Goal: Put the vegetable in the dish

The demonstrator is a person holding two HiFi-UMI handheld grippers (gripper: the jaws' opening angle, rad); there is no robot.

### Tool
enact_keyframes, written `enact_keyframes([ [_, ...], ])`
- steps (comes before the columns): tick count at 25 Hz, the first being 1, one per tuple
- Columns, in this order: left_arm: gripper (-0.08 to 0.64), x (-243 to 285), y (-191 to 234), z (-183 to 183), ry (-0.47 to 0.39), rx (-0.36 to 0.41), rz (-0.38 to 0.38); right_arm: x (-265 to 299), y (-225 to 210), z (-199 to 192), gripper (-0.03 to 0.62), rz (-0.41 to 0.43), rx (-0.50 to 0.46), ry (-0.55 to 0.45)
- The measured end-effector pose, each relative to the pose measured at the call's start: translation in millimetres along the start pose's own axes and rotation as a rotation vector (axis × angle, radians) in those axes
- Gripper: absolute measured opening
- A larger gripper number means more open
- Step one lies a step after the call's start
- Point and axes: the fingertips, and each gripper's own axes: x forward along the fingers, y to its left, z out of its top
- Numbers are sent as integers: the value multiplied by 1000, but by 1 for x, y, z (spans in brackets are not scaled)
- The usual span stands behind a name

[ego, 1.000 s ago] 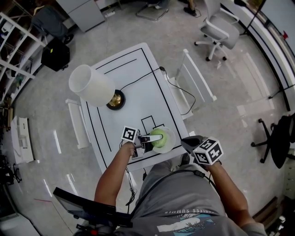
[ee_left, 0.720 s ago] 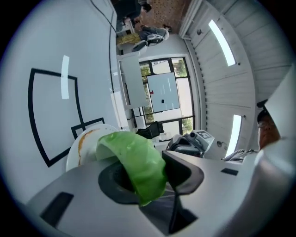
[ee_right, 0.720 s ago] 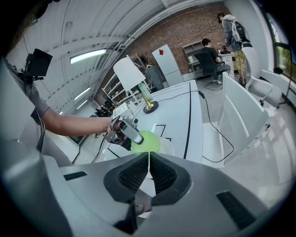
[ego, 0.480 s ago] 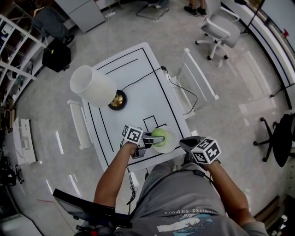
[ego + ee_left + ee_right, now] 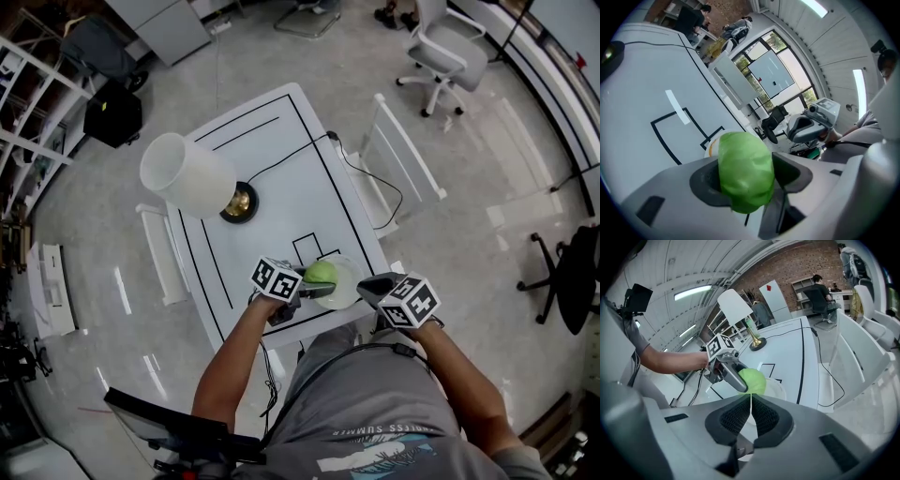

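We are easing our left gripper's (image 5: 315, 289) jaws open, pads (image 5: 705, 185) touching the cabbage (image 5: 744, 171) between them, dish (image 5: 349, 281) just below — right gripper (image 5: 751, 416) pressed together, empty.

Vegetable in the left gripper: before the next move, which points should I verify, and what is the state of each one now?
1. Is the vegetable above the dish? Ok: in the head view it hangs over the dish's left part.
2. Is the vegetable released? Not ok: the jaws of the left gripper have just been opening, but both pads touch it.
3. Is the vegetable resting on the dish's bottom? Cannot tell.
4. Is the right gripper out of the way? Ok: shut, empty, beside the dish.
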Motion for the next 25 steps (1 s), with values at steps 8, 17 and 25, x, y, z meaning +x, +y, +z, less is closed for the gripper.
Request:
enact_keyframes([
  [8, 396, 3, 18, 8, -115, 156, 267, 15, -6, -10, 11, 0, 28, 34],
  [17, 556, 15, 25, 17, -170, 320, 458, 37, -13, -28, 11, -14, 21, 67],
  [25, 588, 26, 35, 1, -84, 405, 563, 44, -19, -40, 11, -48, 24, 78],
])
